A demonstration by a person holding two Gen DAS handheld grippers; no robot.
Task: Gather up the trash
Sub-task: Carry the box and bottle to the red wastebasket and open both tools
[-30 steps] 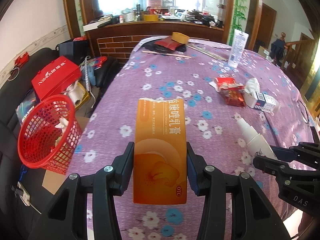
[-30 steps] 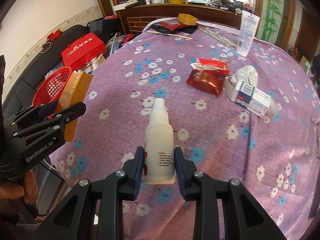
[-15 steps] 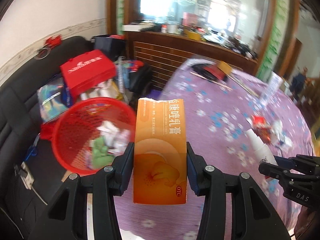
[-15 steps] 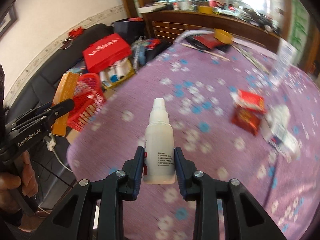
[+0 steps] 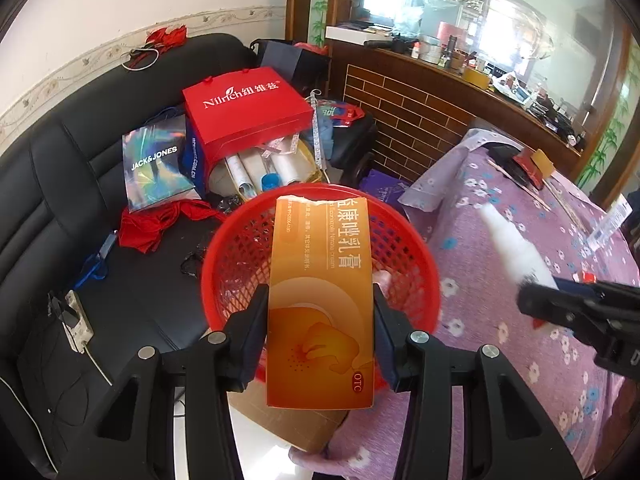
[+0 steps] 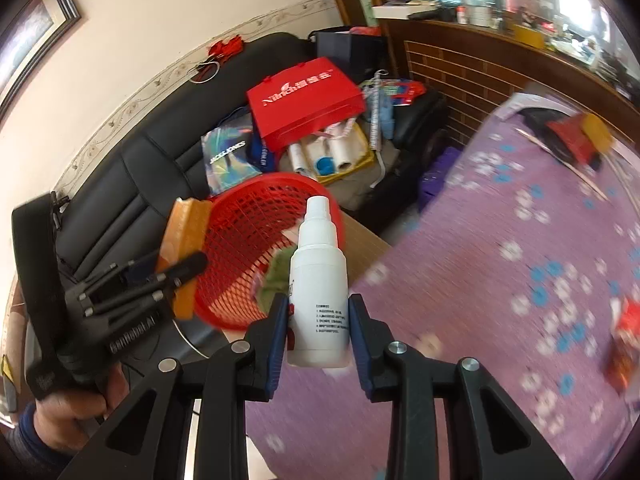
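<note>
The left gripper (image 5: 320,332) is clamped on an orange cream carton (image 5: 320,300) at frame centre, over the red mesh basket (image 5: 224,256). The right gripper (image 6: 318,330) pinches a white spray bottle (image 6: 320,280) lower centre. The drop-off step is in hand; next, each needs releasing above the basket.

Two grippers, each with trash, by the red basket

At lower centre the right gripper (image 6: 318,322) clamps a white spray bottle (image 6: 319,280) upright between its blue-padded fingers. At left the left gripper (image 6: 168,274), held in a hand (image 6: 76,404), grips an orange carton (image 6: 185,254) beside the rim of the red mesh basket (image 6: 256,216). A purple floral tablecloth (image 6: 500,280) fills the right.
</note>
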